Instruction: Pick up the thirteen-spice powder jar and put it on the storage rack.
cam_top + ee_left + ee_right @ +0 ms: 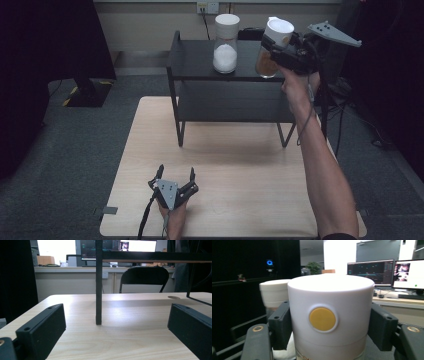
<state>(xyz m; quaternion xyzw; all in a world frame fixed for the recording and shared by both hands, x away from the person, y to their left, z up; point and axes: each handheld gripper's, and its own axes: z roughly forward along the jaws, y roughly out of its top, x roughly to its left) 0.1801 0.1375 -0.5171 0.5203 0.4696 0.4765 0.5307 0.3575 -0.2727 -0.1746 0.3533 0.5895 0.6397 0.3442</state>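
Note:
A glass jar with a white lid and orange-brown contents (272,47) hangs tilted above the right end of the black shelf (200,57), with my right gripper (280,49) shut on it. In the right gripper view its jaws press both sides of the white lid (330,315), which bears a yellow round button. A second jar (225,44) with a white lid and white contents stands upright on the shelf top; its lid (274,293) shows just behind the held jar. My left gripper (176,176) rests open on the wooden table (240,170) near the front edge, nothing between its jaws.
The black shelf stands on legs at the table's far side; one leg (99,290) rises straight ahead of the left gripper. A black chair (145,280) and monitors (384,272) lie beyond the table. Dark curtains flank both sides.

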